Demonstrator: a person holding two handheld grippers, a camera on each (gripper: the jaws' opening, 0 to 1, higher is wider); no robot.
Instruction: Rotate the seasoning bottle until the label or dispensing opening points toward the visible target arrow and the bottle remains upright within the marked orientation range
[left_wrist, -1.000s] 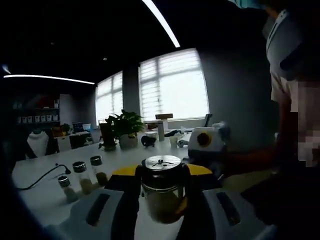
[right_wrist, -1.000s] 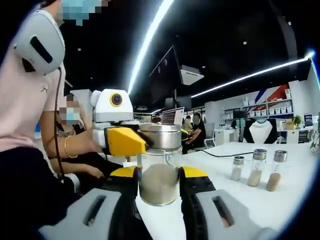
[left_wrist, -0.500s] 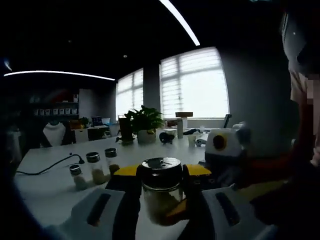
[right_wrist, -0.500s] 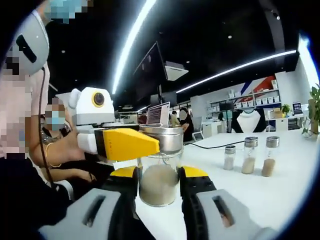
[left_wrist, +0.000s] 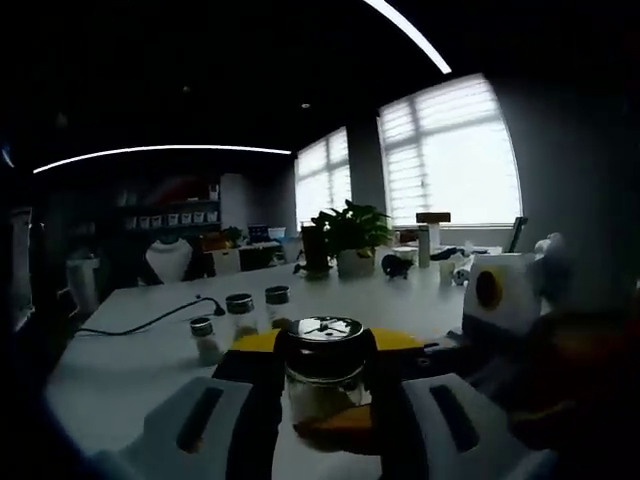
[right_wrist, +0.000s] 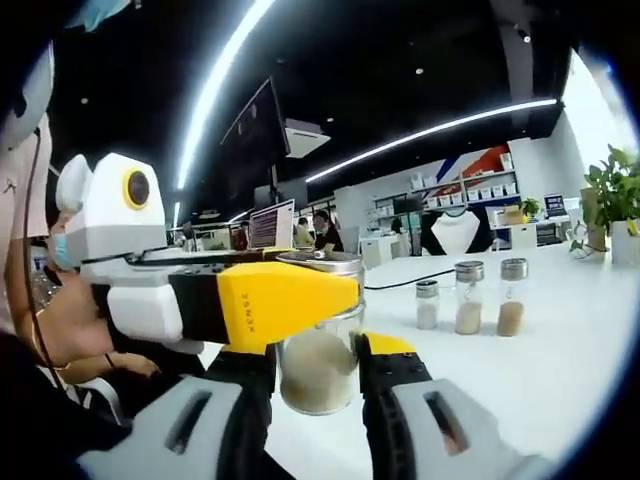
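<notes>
— Two grippers on one seasoning bottle (right_wrist: 318, 365)?
— Yes. The right gripper (right_wrist: 318, 375) clamps its glass body, pale powder inside; the left gripper (left_wrist: 323, 365) pinches the dark metal lid.
— Where is it?
— Upright, between both pairs of jaws, over the white table (right_wrist: 560, 350).
— Anything near?
— Three small spice jars (right_wrist: 468, 297) stand well apart on the table; a potted plant (left_wrist: 350, 236) sits farther back by the windows.

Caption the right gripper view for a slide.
Both grippers clamp one seasoning jar above the white table.
</notes>
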